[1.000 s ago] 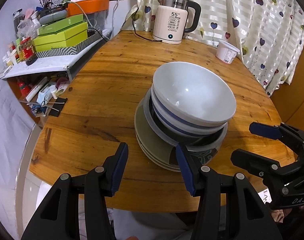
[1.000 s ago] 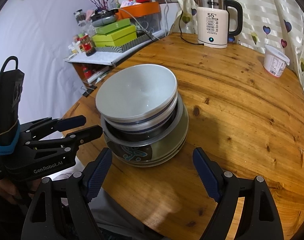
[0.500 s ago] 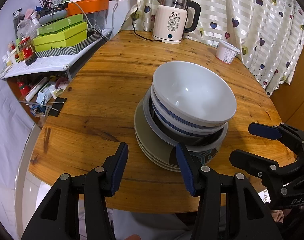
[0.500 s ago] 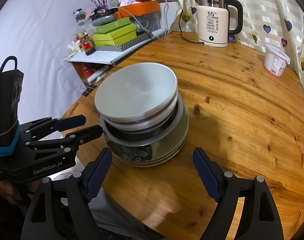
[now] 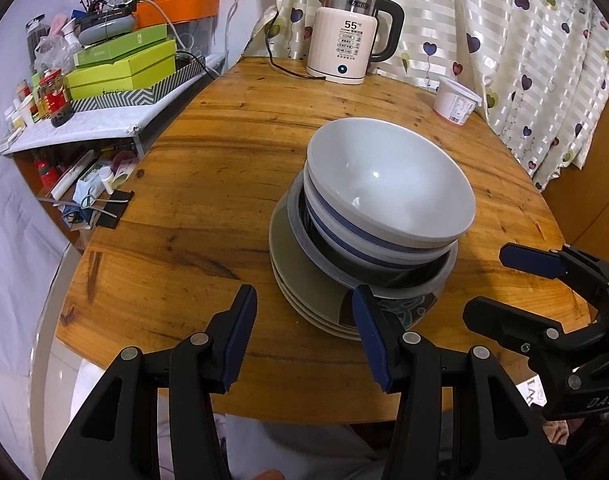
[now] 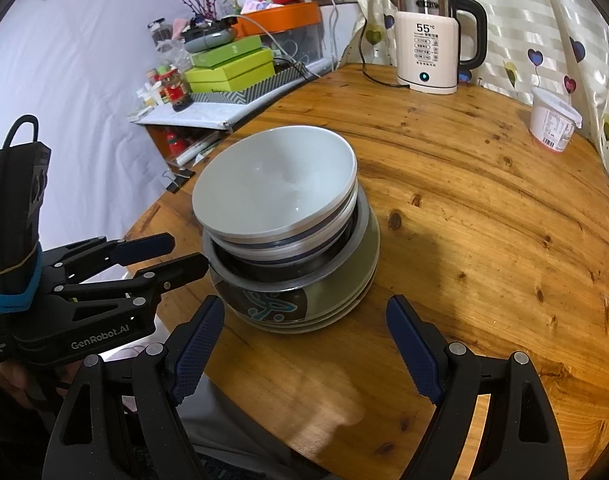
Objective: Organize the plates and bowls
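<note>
Round wooden table [image 5: 208,184]: one stack near its front edge. Top, plain white ceramic bowl [image 5: 388,184]; beneath, blue-banded white bowl [image 5: 344,228]; then dark patterned grey-rimmed bowl [image 6: 264,304]; base, olive-grey plates [image 5: 292,260]. Left gripper [image 5: 304,320], jaws open, empty, just before the stack. Right gripper [image 6: 304,344], jaws open wide, empty, likewise. Rear: cream electric kettle [image 5: 344,48], white plastic tub [image 5: 454,100].

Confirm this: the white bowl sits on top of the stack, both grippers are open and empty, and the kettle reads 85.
One thing is wrong: the kettle reads 55, not 85, plain in the right wrist view. The rest holds: the white bowl tops the stack, and the left gripper and right gripper are open and empty.
</note>
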A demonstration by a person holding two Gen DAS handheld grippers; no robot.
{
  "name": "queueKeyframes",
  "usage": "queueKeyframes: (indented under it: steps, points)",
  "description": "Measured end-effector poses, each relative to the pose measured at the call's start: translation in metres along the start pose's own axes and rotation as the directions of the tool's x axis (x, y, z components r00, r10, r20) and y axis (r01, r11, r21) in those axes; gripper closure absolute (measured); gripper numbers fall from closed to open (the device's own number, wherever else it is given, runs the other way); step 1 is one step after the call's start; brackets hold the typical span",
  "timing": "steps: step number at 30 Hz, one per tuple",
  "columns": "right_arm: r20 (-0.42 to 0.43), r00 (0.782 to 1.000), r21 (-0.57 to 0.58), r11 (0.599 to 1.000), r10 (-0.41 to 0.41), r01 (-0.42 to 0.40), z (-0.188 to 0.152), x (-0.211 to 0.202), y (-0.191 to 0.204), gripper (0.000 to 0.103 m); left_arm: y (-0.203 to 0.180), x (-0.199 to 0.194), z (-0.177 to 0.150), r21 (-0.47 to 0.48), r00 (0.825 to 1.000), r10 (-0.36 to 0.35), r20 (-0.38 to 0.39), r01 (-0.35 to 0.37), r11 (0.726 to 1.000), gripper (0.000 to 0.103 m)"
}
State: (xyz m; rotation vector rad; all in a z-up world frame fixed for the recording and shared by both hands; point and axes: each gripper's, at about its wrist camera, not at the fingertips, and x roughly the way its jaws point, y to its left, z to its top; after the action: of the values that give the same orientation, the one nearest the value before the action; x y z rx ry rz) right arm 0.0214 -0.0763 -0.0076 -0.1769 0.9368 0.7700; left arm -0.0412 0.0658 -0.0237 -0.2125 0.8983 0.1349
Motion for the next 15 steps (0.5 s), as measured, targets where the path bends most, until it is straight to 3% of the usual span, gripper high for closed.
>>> queueKeyframes:
  steps: [15]
  points:
    - [0.000, 1.000, 0.001, 1.000, 0.001, -0.001, -0.0001, 0.0000, -0.0003, 0.019, -0.0005, 0.0009, -0.0024, 0.002, 1.000, -0.003, -0.003, 0.003, 1.000, 0.052]
